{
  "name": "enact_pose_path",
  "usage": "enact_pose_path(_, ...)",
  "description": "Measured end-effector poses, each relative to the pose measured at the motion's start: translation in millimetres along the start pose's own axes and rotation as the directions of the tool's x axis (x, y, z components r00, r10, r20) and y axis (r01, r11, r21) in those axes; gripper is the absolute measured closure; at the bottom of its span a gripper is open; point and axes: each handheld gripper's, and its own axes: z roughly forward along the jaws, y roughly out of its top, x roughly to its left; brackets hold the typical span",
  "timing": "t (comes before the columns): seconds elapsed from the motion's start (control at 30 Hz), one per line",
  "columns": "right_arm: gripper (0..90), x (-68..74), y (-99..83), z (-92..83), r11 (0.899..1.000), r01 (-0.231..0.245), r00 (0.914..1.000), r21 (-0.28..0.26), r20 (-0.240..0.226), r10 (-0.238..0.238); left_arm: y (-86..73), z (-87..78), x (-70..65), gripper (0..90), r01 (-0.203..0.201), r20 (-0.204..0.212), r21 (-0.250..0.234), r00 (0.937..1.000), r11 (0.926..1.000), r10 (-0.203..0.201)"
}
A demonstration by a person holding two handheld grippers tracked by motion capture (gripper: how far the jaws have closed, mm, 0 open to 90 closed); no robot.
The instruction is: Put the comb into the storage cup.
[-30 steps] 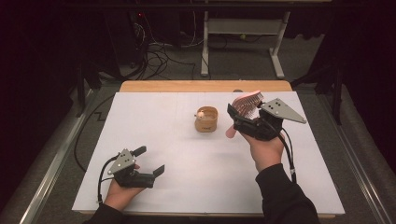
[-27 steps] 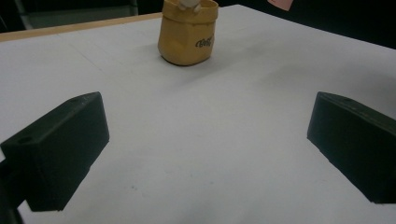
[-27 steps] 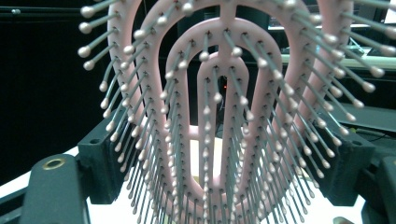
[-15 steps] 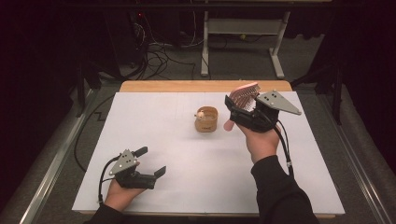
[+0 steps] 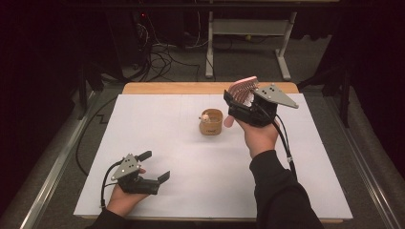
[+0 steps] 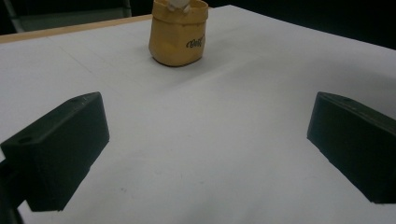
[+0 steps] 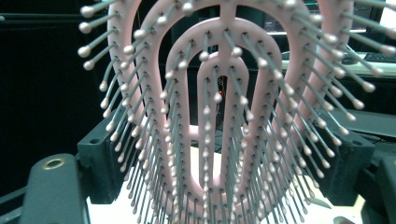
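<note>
A pink hairbrush (image 5: 242,90) is held tight in the closed right gripper (image 5: 241,102), lifted above the desk (image 5: 305,157) at about two o'clock. The yellow cup (image 5: 211,122) stands just beside it, near the middle. The left gripper (image 5: 155,167) is rested wide open and empty at seven o'clock. The brush is probably being carried; next, it likely must be lined up over the cup.

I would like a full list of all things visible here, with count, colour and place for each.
Hairbrush: one, pink with grey bristles, held up in the right gripper, to the right of the cup.
Cup: one, tan, mid-table, something pale inside.
Table: one, white top with a wooden far edge.
Frame: one, white, on the floor behind the table.
Cables: several, black, on the floor behind.
Left gripper: one, black, near left corner, jaws open, nothing between them.
Right gripper: one, black, shut on the hairbrush.
</note>
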Motion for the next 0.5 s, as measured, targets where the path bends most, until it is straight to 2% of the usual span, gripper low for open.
enact_pose_path(0.3,20.1,0.7,4.0,14.4,1.000,0.001,1.0000,-0.007,-0.004,-0.001,0.5,0.6,1.2,0.0,-0.008,-0.015,-0.016,0.9999,0.9998,0.008)
enact_pose_path(0.5,20.1,6.8,6.7,22.6,1.000,0.003,0.9999,-0.010,-0.010,-0.003,0.1,0.6,0.7,0.0,-0.011,-0.007,-0.012,0.9999,0.9999,0.011)
